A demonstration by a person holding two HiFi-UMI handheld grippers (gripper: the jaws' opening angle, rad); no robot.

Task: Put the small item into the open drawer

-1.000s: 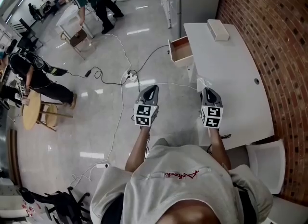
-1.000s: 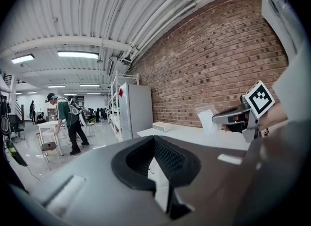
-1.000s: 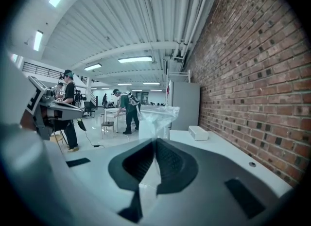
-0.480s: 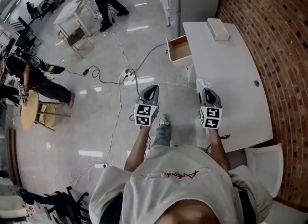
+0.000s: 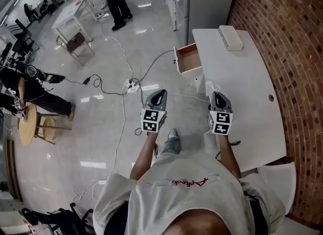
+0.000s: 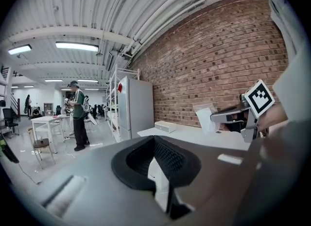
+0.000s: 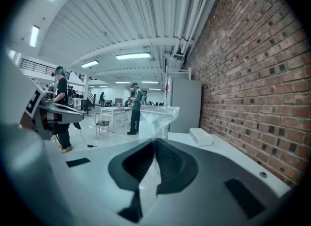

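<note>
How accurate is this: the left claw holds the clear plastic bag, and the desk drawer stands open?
Wrong claw: the right claw is shut on the clear plastic bag, as the right gripper view shows. The desk drawer does stand open.

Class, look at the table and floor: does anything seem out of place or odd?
The drawer hangs open from the side of the table, and a cable with a power strip trails loose across the floor, a tripping risk. Nothing looks spilled or damaged.

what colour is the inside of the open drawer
The drawer is reddish-brown inside, with white outer walls; the head view shows it best.
</note>
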